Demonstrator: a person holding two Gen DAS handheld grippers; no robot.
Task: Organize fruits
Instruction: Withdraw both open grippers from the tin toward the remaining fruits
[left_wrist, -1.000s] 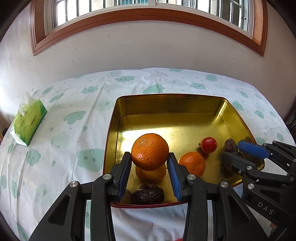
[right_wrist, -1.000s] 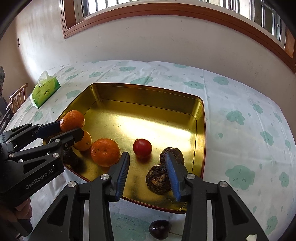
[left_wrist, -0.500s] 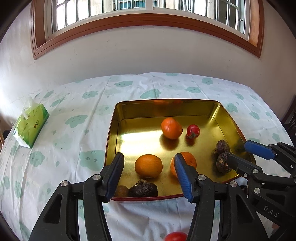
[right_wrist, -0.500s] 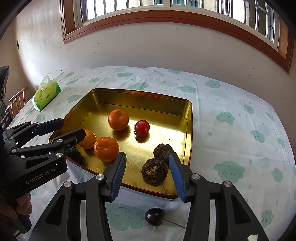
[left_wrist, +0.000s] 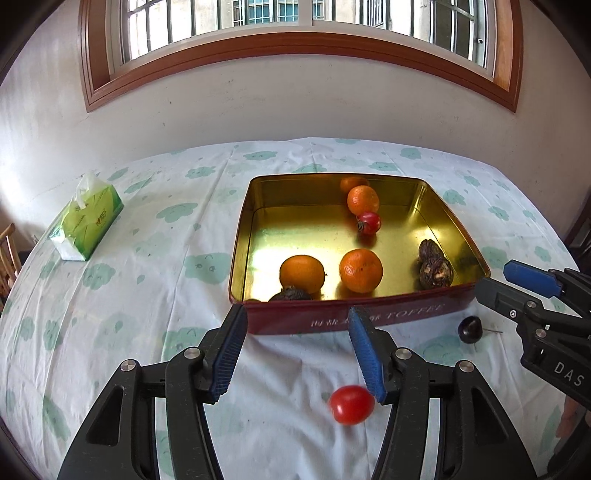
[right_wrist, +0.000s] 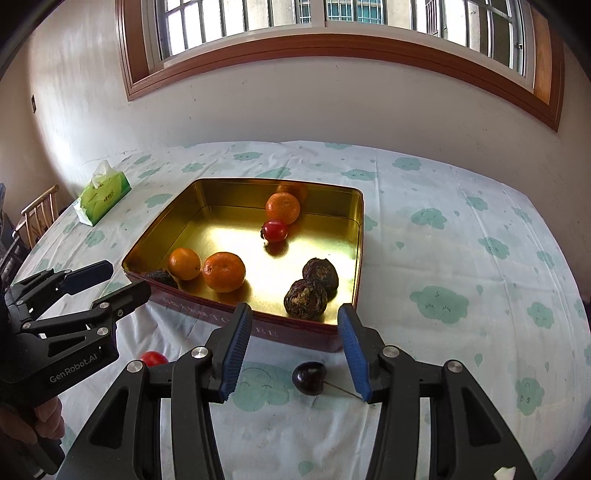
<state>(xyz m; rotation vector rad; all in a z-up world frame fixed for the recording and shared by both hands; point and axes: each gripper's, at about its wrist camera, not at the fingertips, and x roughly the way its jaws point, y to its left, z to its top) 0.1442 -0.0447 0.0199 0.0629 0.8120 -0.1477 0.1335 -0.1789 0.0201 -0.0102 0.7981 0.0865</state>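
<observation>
My left gripper (left_wrist: 295, 347) is released, nothing between its jaws; they have just been opening. My right gripper (right_wrist: 295, 343) is likewise released and empty, jaws just opened too. Both hang over the counter (left_wrist: 110, 332) short of the tin.

Nearest fruit: a red cherry tomato (left_wrist: 351, 404) loose on the cloth just under my left gripper's right pad, and a dark cherry (right_wrist: 309, 377) with a thin stem lying between my right jaws' line but below them, untouched. Both sit outside the tin (left_wrist: 369, 317).

Risk: both are small, round and smooth, so a pinch off-centre would squirt them across the cloth and off the edge. The tomato looks blurred, so it may be rolling; I can't be sure. Too hard a squeeze would burst either one.

Inside the gold tin: a dark wrinkled fruit (left_wrist: 290, 294) at the near wall, two oranges (left_wrist: 302, 274) side by side, two brown wrinkled fruits (right_wrist: 306, 298) touching at the right. Further back a red tomato (right_wrist: 275, 230) touches a third orange (right_wrist: 283, 208) near the far wall. Round fruit could roll if the tin gets bumped.

A green tissue pack (left_wrist: 88, 221) sits well apart, far left.
</observation>
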